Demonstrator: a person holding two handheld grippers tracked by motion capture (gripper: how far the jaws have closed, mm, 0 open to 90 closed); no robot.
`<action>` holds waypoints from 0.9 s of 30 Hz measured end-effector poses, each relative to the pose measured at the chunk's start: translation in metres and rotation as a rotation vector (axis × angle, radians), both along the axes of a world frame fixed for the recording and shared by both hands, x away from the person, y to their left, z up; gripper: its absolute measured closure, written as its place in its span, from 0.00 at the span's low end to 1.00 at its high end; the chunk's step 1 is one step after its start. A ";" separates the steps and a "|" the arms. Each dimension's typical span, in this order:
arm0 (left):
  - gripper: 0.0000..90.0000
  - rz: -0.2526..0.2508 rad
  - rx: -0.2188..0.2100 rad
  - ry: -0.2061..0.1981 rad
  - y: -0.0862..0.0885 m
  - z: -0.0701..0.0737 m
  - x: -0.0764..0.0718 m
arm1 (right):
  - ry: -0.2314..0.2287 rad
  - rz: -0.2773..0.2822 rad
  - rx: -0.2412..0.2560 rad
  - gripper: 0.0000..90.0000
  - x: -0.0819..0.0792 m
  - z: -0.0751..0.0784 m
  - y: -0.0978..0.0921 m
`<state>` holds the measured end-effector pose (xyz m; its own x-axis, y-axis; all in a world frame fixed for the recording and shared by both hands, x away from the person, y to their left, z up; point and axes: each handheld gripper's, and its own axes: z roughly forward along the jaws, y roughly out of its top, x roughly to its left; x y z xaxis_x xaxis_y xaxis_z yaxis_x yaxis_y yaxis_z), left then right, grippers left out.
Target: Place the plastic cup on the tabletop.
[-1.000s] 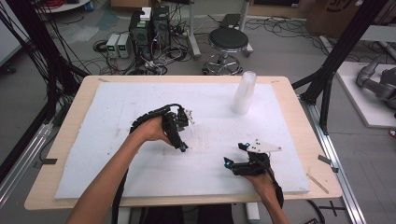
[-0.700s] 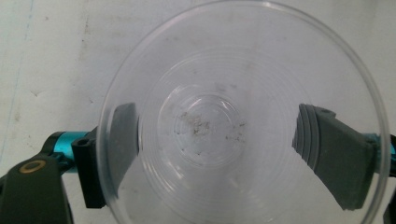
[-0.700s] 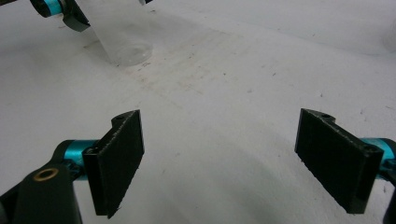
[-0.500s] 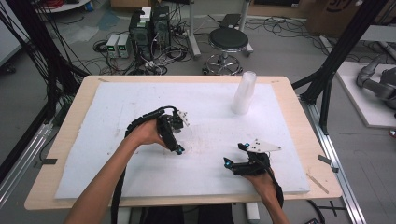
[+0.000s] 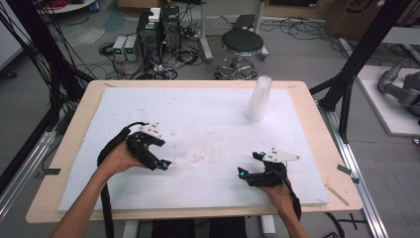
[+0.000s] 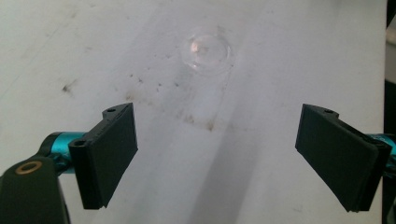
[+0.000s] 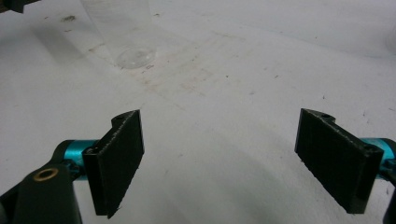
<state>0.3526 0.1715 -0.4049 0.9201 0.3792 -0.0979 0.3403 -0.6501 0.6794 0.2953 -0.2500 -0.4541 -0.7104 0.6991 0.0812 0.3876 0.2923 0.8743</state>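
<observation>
— Where are your 2 hands?

— Both rest low over the white board [image 5: 208, 124]. My left hand [image 5: 121, 157] comes in from the lower left, forearm angled up and to the right, with the left gripper [image 5: 157, 159] pointing right and a little toward me. My right hand [image 5: 277, 191] rises from the bottom edge, and the right gripper [image 5: 250, 166] points left, its grey plate on top.

— And the jaws?

— Spread wide on both, with nothing between them but bare, speckled board in each gripper view.

— The cup?

— The clear plastic cup [image 5: 258, 99] stands upright at the far right of the board, well apart from both grippers. In the left gripper view it [image 6: 205, 50] sits ahead, above the gap between my jaws. In the right gripper view its base [image 7: 133, 56] is ahead and to the left.

— Touching it?

— No.
</observation>
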 end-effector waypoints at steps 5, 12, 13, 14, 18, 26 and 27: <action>0.14 0.120 -0.107 -0.052 0.033 -0.010 -0.030 | 0.000 -0.005 0.003 0.17 -0.001 0.000 0.000; 0.14 0.280 -0.189 -0.107 0.062 -0.019 -0.055 | -0.024 -0.001 -0.001 0.17 -0.003 0.000 0.000; 0.14 0.295 -0.199 -0.113 0.064 -0.019 -0.057 | -0.026 -0.002 0.000 0.17 -0.003 0.000 0.000; 0.14 0.312 -0.218 -0.123 0.066 -0.020 -0.059 | -0.027 -0.003 0.000 0.17 -0.003 0.000 0.000; 0.14 0.371 -0.250 -0.168 0.067 -0.024 -0.066 | -0.028 -0.006 0.007 0.17 -0.004 0.000 -0.001; 0.14 0.445 -0.299 -0.249 0.062 -0.038 -0.067 | -0.032 -0.006 0.014 0.17 -0.004 0.001 -0.001; 0.14 0.448 -0.299 -0.257 0.062 -0.040 -0.067 | -0.032 -0.006 0.014 0.17 -0.004 0.001 -0.001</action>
<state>0.2854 0.2331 -0.4452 0.6854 0.7260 -0.0562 0.3378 -0.2487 0.9078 0.2914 -0.2511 -0.4536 -0.7087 0.7023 0.0677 0.3606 0.2781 0.8903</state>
